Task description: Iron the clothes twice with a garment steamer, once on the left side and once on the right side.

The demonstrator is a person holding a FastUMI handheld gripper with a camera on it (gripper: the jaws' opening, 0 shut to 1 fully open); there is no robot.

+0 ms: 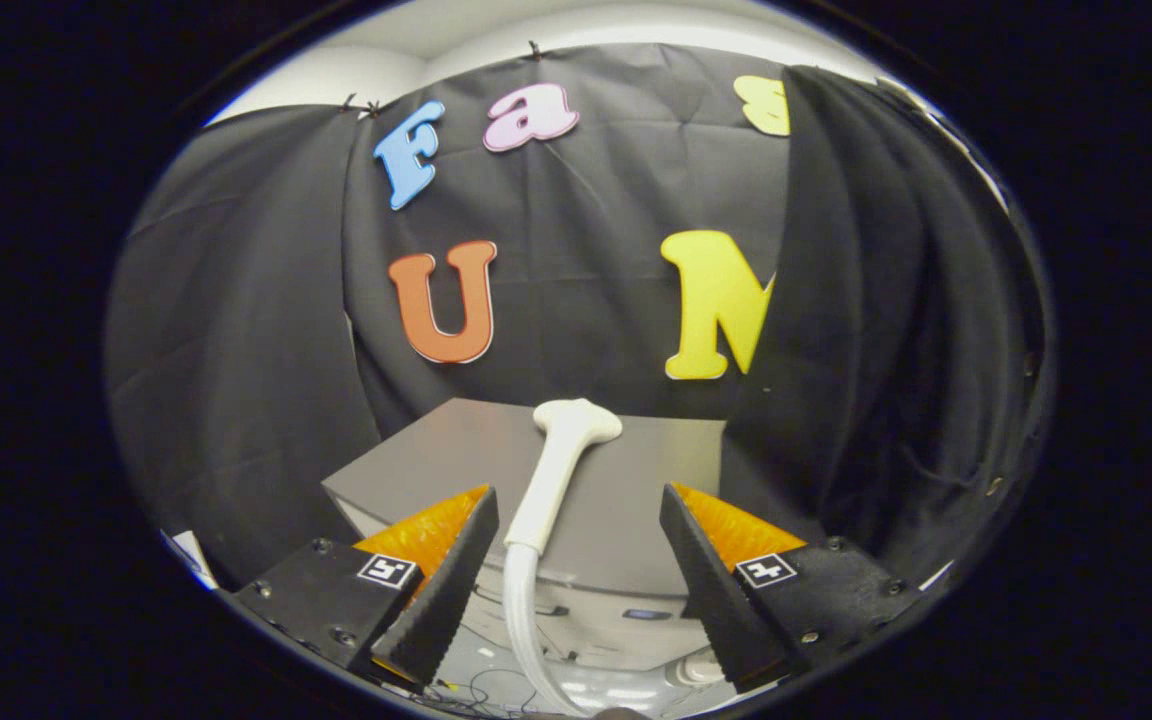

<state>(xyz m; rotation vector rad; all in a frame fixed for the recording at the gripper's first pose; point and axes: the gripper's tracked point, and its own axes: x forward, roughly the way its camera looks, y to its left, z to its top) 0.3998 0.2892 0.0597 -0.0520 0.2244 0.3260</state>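
A white garment steamer head (564,450) lies on top of a grey box (456,465), its flat nozzle end pointing away from me. Its pale hose (524,620) drops off the box's near edge and runs down between my fingers. My gripper (576,510) is open, with the steamer's handle in the gap, nearer the left finger (456,560) than the right finger (706,570). Neither finger touches it. A dark garment (886,330) hangs on the right, beyond the right finger, reaching from the top down past the box.
The grey box stands against the black cloth wall (236,350). Below its front edge a white unit (616,620) and thin cables (496,690) show on a pale floor. A white slip of paper (191,555) lies left of the left finger.
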